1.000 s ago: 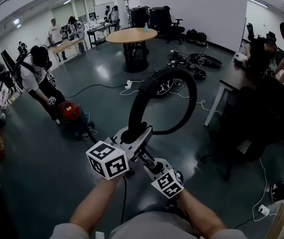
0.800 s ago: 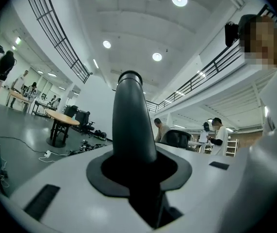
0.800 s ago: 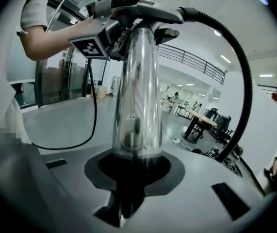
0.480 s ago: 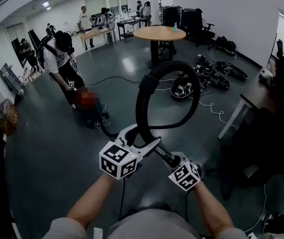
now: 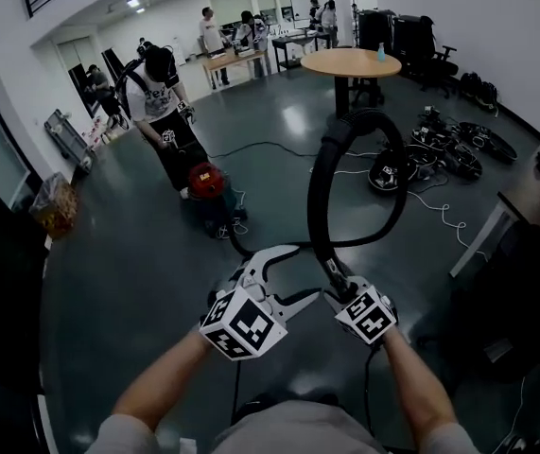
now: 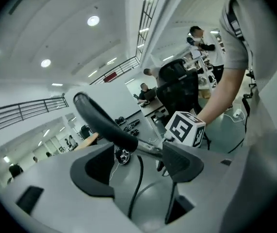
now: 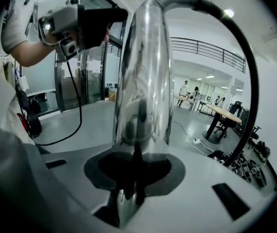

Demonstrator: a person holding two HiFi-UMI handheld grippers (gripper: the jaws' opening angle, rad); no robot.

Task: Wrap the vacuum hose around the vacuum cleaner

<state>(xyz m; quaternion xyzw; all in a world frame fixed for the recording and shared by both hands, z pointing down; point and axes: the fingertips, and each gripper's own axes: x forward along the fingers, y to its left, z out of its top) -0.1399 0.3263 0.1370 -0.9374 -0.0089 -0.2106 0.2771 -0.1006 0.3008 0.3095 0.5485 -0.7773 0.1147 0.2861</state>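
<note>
Left gripper point(image 6: 138, 155), its jaws just swung wide, pinches nothing. Right gripper point(image 7: 137, 178) clamps the shiny chrome tube point(image 7: 145, 81) of the ribbed black hose point(image 5: 319, 187), which loops ahead over the glossy dark-grey floor point(image 5: 128, 282). The red vacuum cleaner point(image 5: 205, 180) sits farther off, with a round wooden table point(image 5: 350, 61) beyond.

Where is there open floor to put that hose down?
Bare floor lies left of the hose, between the red vacuum cleaner and the dark wall. More lies between that cleaner and the round table. The right is crowded: gear pile, white cords.

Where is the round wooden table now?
The round wooden table stands at the head view's upper right, beyond the black hose loop, near office chairs.
</note>
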